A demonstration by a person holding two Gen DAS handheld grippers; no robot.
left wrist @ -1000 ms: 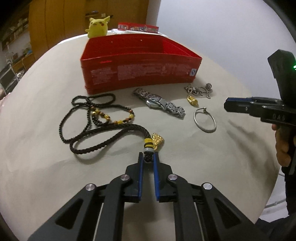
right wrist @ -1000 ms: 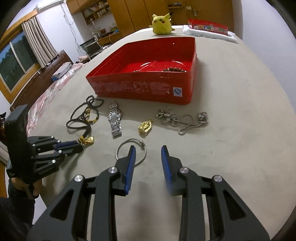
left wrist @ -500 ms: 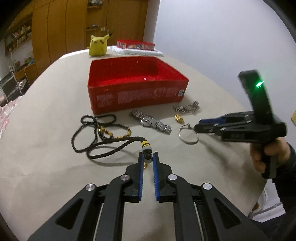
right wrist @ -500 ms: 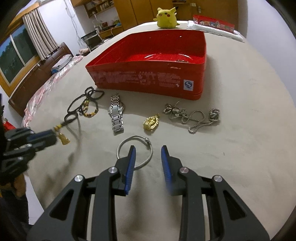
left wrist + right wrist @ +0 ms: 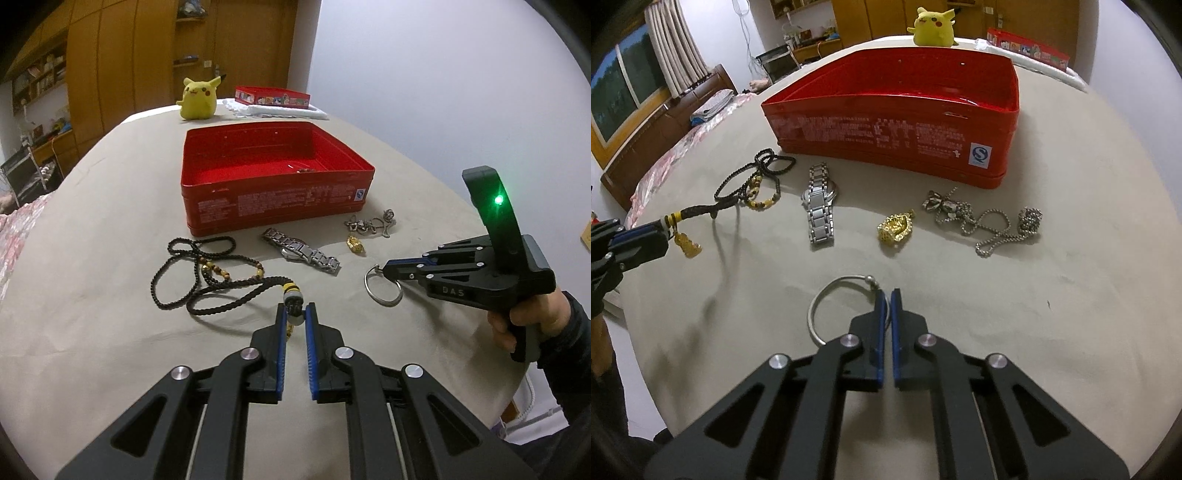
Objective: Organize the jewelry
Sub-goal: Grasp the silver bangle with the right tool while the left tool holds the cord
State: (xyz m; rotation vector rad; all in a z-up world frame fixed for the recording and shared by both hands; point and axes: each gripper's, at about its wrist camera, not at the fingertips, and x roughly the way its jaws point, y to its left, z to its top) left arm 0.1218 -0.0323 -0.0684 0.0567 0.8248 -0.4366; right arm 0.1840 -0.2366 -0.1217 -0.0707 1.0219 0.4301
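Note:
My left gripper (image 5: 295, 314) is shut on the knotted end of a black braided cord necklace (image 5: 236, 301). The end is raised off the table. In the right wrist view its gold pendant (image 5: 687, 247) dangles below the left gripper (image 5: 646, 240). My right gripper (image 5: 886, 295) has its jaws closing, with the pads pressed on the rim of a silver bangle (image 5: 816, 310). In the left wrist view that bangle (image 5: 382, 304) sits at the tip of the right gripper (image 5: 391, 267). An open red tin (image 5: 277, 206) stands behind the jewelry.
On the beige table lie a steel watch (image 5: 820, 210), a gold charm (image 5: 895, 229), a silver chain (image 5: 990, 225), a black bead necklace (image 5: 173, 273) and an amber bead bracelet (image 5: 221, 271). A yellow plush toy (image 5: 197, 99) and a flat red box (image 5: 273, 98) sit at the far edge.
The right gripper's jaws shut on the bangle's rim. The left gripper rose with the cord's end, and the gold pendant now hangs free.

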